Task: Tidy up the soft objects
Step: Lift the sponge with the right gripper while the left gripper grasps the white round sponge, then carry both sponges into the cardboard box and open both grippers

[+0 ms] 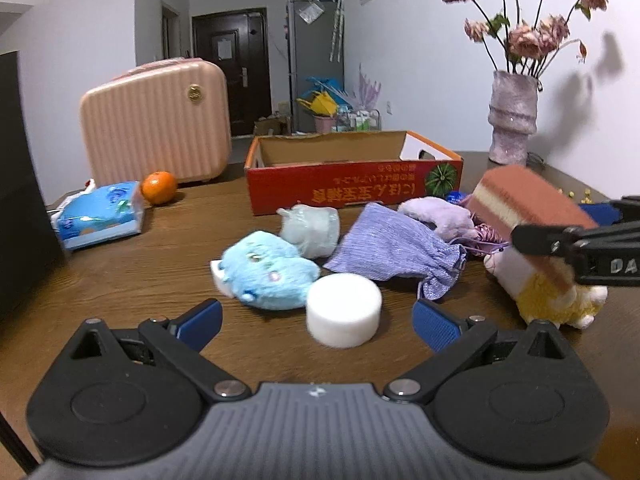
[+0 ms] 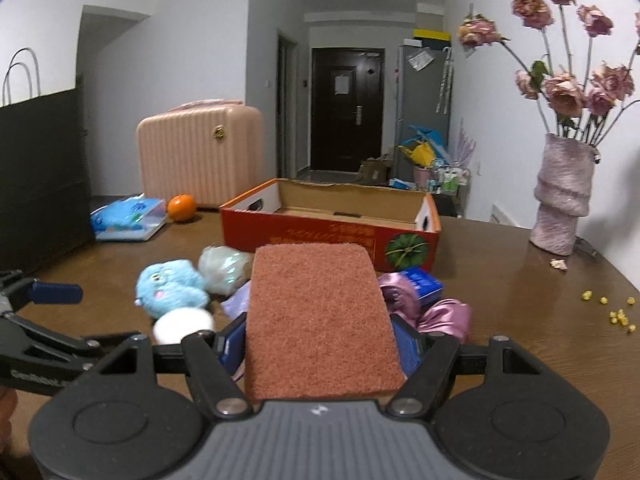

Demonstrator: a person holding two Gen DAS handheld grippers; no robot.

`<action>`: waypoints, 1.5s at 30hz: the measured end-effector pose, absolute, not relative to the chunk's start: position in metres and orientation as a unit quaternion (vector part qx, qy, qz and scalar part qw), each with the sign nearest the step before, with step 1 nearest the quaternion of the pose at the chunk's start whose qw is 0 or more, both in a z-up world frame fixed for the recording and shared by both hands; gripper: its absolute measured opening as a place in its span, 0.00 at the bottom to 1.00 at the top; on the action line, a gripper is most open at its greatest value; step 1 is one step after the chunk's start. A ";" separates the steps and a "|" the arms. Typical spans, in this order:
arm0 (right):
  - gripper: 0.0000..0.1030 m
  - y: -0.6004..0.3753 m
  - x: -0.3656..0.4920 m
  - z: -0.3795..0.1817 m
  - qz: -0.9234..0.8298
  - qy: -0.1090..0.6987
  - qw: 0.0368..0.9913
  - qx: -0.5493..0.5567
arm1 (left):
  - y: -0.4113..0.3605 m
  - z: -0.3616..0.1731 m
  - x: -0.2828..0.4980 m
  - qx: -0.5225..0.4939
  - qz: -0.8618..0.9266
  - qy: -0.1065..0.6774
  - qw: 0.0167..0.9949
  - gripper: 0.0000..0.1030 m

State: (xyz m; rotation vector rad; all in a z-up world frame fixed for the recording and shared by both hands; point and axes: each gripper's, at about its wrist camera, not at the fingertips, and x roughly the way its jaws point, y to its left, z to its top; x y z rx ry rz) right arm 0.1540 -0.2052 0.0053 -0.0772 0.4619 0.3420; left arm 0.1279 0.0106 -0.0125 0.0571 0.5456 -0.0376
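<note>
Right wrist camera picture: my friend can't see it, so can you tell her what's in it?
The right gripper holds a reddish-brown sponge above a wooden table. Behind it sits an open red cardboard box, with a blue plush toy, a white foam disc and shiny pink fabric scattered in front.

Both my wrist cams sit low over the brown wooden table (image 1: 132, 276), facing the open red cardboard box (image 1: 352, 190) and the dark door behind it. Left cam is close to the white foam disc (image 1: 344, 310). Right cam is further right; both share the pink ribbed suitcase (image 2: 200, 154) and the box.
</note>
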 end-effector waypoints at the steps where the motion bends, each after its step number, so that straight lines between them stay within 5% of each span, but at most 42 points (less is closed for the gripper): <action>1: 0.69 -0.208 0.155 0.006 0.165 0.227 0.959 -0.037 | 0.008 -0.014 0.133 0.030 -0.020 0.273 0.961 1.00; 8: 0.69 -0.225 0.165 0.003 0.138 0.229 0.963 -0.027 | -0.004 -0.028 0.164 0.039 -0.024 0.295 0.954 0.93; 21: 0.69 -0.237 0.176 -0.005 0.118 0.242 0.963 -0.020 | -0.005 -0.047 0.194 0.021 -0.043 0.344 0.938 0.57; 45: 0.69 -0.228 0.198 0.015 0.121 0.233 0.964 -0.033 | 0.001 0.006 0.191 0.013 -0.058 0.273 0.960 0.53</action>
